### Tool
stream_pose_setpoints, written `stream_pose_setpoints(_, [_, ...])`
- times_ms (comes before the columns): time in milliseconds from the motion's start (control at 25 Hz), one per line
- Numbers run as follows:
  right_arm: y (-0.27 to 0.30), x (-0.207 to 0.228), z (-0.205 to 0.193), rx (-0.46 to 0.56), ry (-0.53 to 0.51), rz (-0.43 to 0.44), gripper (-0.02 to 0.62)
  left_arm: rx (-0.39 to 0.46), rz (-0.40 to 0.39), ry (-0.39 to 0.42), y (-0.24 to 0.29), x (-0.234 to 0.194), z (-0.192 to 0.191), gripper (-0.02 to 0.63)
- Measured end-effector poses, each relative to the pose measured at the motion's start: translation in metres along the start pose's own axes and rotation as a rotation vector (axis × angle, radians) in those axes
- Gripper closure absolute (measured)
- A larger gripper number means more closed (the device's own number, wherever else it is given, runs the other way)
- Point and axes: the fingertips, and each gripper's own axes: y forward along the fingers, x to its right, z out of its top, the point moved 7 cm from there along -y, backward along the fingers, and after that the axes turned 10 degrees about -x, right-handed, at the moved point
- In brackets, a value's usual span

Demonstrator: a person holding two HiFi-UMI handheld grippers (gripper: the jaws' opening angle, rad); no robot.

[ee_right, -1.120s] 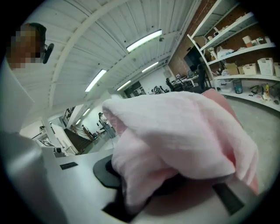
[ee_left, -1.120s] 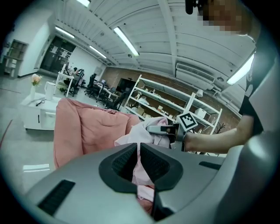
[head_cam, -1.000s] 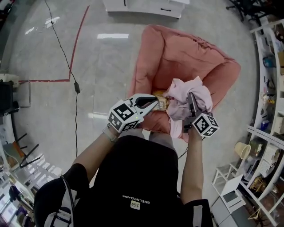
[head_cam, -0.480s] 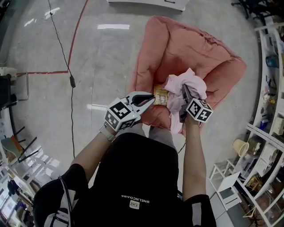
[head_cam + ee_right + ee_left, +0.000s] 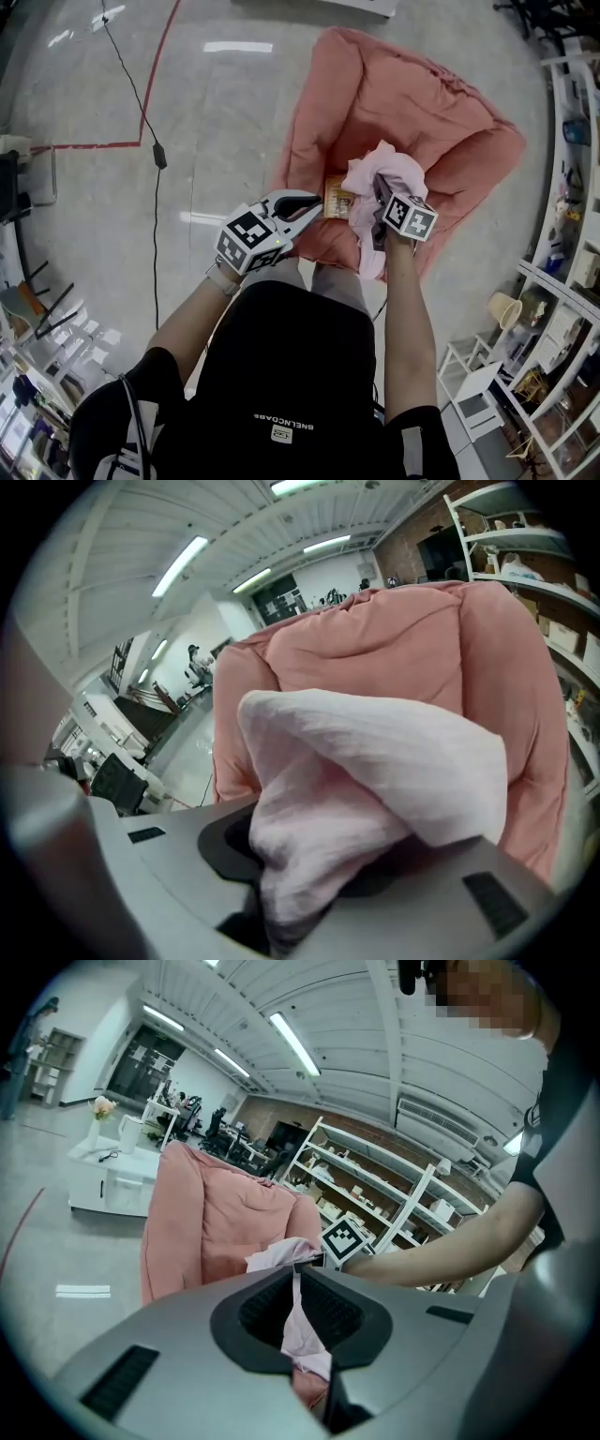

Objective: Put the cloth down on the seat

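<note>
Cloth (image 5: 361,178) carried inward over seat (image 5: 412,98) edge, right hand-held gripper (image 5: 378,185) clamping it, left hand-held gripper (image 5: 316,201) closed

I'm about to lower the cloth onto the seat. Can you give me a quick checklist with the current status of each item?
1. Right gripper gripping the crumpled pale pink cloth: ok, shut on it.
2. Cloth above the salmon-pink cushioned seat: ok in the head view.
3. Left gripper clear of the cloth: ok, shut and empty, off to the side near the seat's front.
4. Landing spot free: not ok, a small yellowish object lies on the seat right beside the cloth.
5. Hanging end of the cloth touching the seat: cannot tell.
</note>
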Motion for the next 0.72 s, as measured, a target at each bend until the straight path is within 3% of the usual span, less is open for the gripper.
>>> stream_pose_setpoints(200, [0.014,-0.001,-0.006,-0.08,-0.004,-0.04,0.403,-0.011,0.012,-0.002,-0.004,-0.006,-0.003,0.591])
stream_pose_setpoints(400, [0.02,-0.004,-0.013,-0.121,-0.04,-0.06,0.397,-0.005,0.02,-0.022,-0.003,-0.012,-0.007,0.591])
stream_pose_setpoints(720, [0.005,-0.021,-0.003,-0.05,-0.035,-0.031,0.393,-0.009,0.017,-0.009,-0.013,-0.011,-0.013,0.591])
